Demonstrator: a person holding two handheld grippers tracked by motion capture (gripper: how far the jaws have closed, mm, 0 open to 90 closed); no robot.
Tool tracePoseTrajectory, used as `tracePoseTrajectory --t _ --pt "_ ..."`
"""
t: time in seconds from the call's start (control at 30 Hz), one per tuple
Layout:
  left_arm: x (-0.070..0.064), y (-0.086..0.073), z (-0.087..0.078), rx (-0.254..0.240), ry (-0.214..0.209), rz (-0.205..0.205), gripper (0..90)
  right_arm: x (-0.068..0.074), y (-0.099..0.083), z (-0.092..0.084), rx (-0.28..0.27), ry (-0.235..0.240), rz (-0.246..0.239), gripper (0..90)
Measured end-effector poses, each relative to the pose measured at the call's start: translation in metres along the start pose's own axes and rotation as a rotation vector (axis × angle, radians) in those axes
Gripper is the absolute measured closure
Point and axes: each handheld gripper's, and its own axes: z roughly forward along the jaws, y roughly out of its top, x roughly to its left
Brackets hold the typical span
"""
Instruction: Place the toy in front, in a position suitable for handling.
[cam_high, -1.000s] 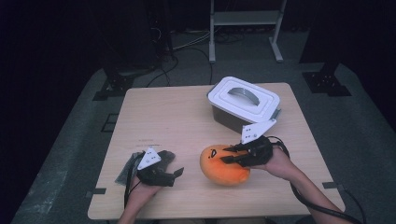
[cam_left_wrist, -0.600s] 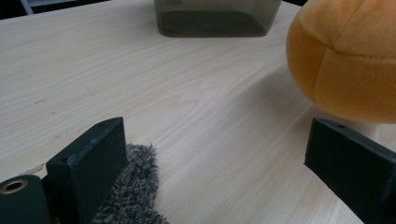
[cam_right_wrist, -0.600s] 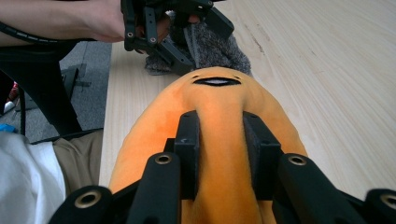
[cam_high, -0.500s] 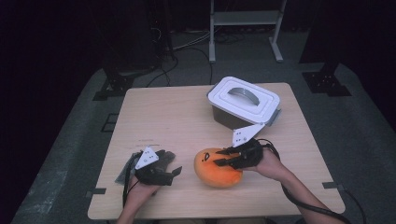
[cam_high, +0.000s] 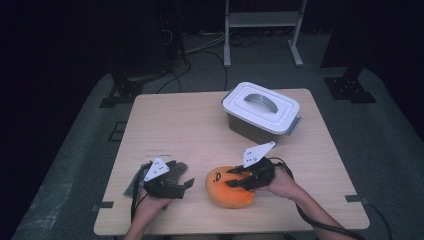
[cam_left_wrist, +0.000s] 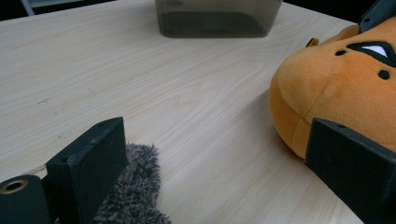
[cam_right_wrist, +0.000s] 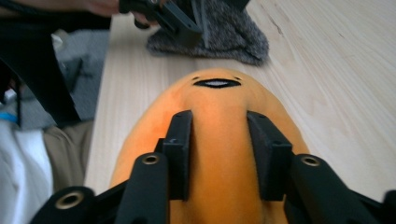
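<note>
An orange plush toy (cam_high: 227, 187) with a small face lies on the wooden table (cam_high: 175, 125) near its front edge. My right gripper (cam_high: 233, 178) sits on top of it from the right. Its jaws have just been opening, and in the right gripper view (cam_right_wrist: 219, 122) they stand apart astride the smooth top of the plush (cam_right_wrist: 219, 95) without pinching it. My left gripper (cam_high: 187, 184) rests at the front left, open wide (cam_left_wrist: 219, 140), on a grey furry cloth (cam_left_wrist: 133, 196). The plush (cam_left_wrist: 336, 88) lies just beyond its right jaw.
A grey box with a white handled lid (cam_high: 260, 107) stands at the back right of the table, and its dark wall (cam_left_wrist: 217, 18) faces the left gripper. The left gripper (cam_right_wrist: 173, 16) and the furry cloth (cam_right_wrist: 224, 32) lie beyond the plush. Dark floor with cables surrounds the table.
My right gripper has come down and a little to the left with the plush, which now rests on the table. Its jaws stand wider apart. The left gripper has stayed put.
</note>
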Motion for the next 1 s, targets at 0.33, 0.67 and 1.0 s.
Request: tracePoseTrajectory --t 0.33,0.67,1.0 --pt "-0.001 0.001 0.0 -0.005 -0.007 0.001 5.0 0.006 -0.007 -0.016 -0.061 -0.057 0.035 32.1" --pt "0.0 0.002 -0.001 0.001 -0.006 0.008 5.0 0.006 -0.023 -0.022 -0.07 -0.062 0.066 29.0" --pt "0.007 0.005 -0.008 0.01 0.025 0.037 5.6 0.01 -0.032 -0.015 -0.083 -0.046 0.052 27.8"
